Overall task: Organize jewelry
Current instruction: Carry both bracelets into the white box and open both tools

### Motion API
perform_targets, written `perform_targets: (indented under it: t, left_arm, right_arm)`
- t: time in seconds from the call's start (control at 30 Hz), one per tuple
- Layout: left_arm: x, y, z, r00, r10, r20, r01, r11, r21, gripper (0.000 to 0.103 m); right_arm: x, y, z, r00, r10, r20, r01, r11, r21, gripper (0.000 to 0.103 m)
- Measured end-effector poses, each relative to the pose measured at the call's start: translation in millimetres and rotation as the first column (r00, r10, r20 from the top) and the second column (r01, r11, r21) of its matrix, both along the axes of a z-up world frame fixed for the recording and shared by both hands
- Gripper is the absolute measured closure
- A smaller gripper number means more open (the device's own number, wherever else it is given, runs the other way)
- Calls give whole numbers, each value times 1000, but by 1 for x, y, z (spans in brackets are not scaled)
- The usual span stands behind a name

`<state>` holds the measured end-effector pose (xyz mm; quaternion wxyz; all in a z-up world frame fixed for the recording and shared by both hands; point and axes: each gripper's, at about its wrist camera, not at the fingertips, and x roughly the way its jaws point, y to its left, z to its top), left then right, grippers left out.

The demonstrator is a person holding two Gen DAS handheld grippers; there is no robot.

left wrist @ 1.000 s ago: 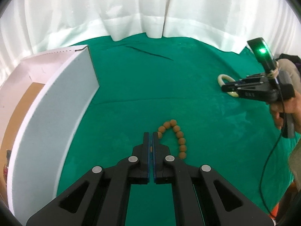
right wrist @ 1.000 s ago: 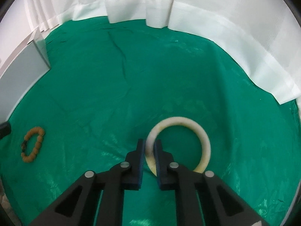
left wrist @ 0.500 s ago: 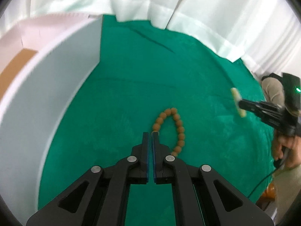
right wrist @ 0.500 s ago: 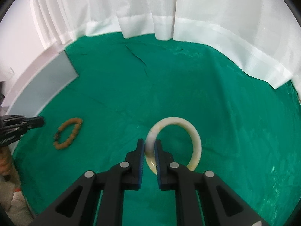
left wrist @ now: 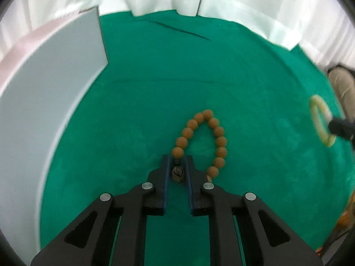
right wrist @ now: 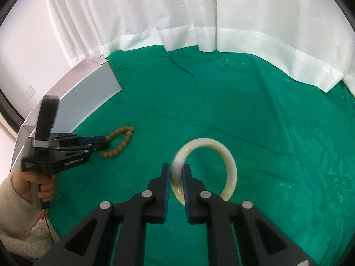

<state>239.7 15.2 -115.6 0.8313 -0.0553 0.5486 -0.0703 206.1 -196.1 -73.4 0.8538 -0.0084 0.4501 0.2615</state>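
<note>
A brown bead bracelet [left wrist: 218, 140] lies on the green cloth; it also shows in the right wrist view [right wrist: 124, 135]. My left gripper [left wrist: 177, 161] is partly open, its jaws around the bracelet's dark striped bead [left wrist: 177, 171]. From the right wrist view the left gripper [right wrist: 104, 143] sits at the bracelet's near end. My right gripper [right wrist: 176, 171] is shut on a cream bangle [right wrist: 230, 168] and holds it above the cloth. The bangle also shows in the left wrist view [left wrist: 319, 122] at the far right.
A white open box [left wrist: 51, 84] stands at the left, its wall close to the bracelet; it shows in the right wrist view [right wrist: 88, 95] too. White curtains [right wrist: 199, 17] hang behind the green cloth [right wrist: 244, 102]. A person's sleeve [right wrist: 20, 210] is at the lower left.
My left gripper's jaws have opened from shut and now straddle the bracelet's dark bead. My right gripper has lifted the bangle and swung left toward the box.
</note>
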Motion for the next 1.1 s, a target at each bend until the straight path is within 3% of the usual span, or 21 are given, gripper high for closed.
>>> perform_targets:
  t: [0.07, 0.3, 0.47, 0.57, 0.67, 0.83, 1.0, 1.1]
  left_arm:
    - [-7, 8, 13, 1000, 25, 18, -23, 997, -70, 92]
    - [-78, 60, 135, 967, 112, 230, -55, 969, -240, 92]
    - [-130, 134, 214, 907, 230, 354, -146, 958, -248, 92]
    - [-142, 176, 232, 883, 286, 374, -216, 952, -217, 92]
    - [-142, 222, 225, 864, 354, 359, -324, 935, -142, 92]
    - [-139, 284, 165, 859, 454, 238, -448, 890, -78, 92]
    - [-142, 323, 108, 844, 523, 116, -518, 852, -71, 92]
    - [-155, 328, 99, 840, 534, 91, -531, 845, -58, 91]
  right_arm:
    - [-3, 5, 8, 1000, 10, 8, -10, 1000, 4, 92]
    - [-13, 57, 70, 988, 116, 105, -121, 991, 48, 92]
    - [-20, 132, 121, 952, 248, 181, -269, 958, 102, 92]
    - [-26, 182, 139, 921, 332, 203, -360, 925, 120, 92]
    - [-38, 245, 149, 879, 426, 217, -456, 883, 115, 92]
    - [-60, 334, 137, 807, 561, 184, -580, 812, 69, 92]
    - [-74, 407, 94, 734, 676, 64, -676, 736, -24, 91]
    - [-80, 436, 63, 716, 698, -15, -693, 709, -126, 90]
